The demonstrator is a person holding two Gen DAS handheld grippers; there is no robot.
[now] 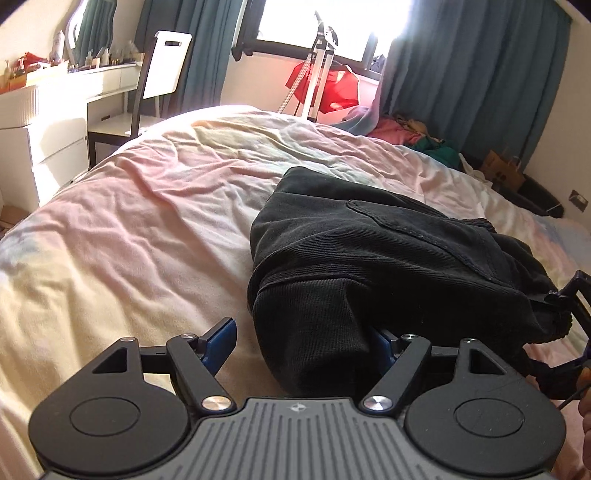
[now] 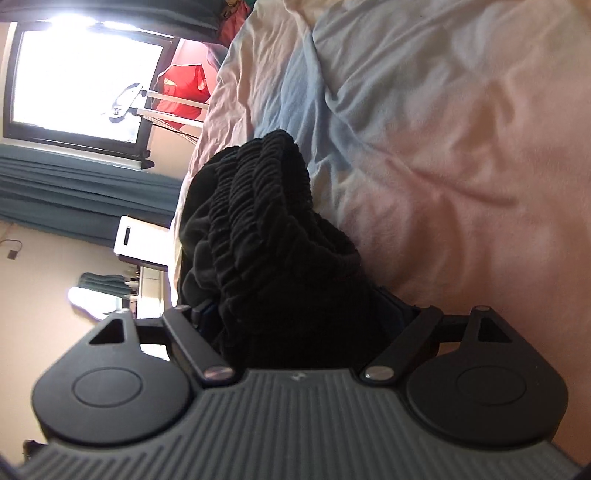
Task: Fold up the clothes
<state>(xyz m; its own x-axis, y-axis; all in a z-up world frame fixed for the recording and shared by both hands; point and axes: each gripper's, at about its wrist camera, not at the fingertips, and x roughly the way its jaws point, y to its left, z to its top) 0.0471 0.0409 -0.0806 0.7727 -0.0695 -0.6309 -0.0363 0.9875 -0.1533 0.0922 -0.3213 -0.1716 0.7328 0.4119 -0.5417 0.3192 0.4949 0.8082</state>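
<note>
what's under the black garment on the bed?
The black garment lies on the pastel bedsheet, which shows all around it. Its near cuff covers one blue pad of the left gripper. Whether anything else lies beneath it is hidden.

Daylight blasts through the window (image 1: 332,29), totally blown out. Bed (image 1: 147,221) is washed pale, fisheye bends the edges, black fabric (image 1: 369,258) loses detail.

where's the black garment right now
In the left wrist view, the black garment lies right of centre on the pastel bedsheet, its near end between the left gripper's fingers.
</note>
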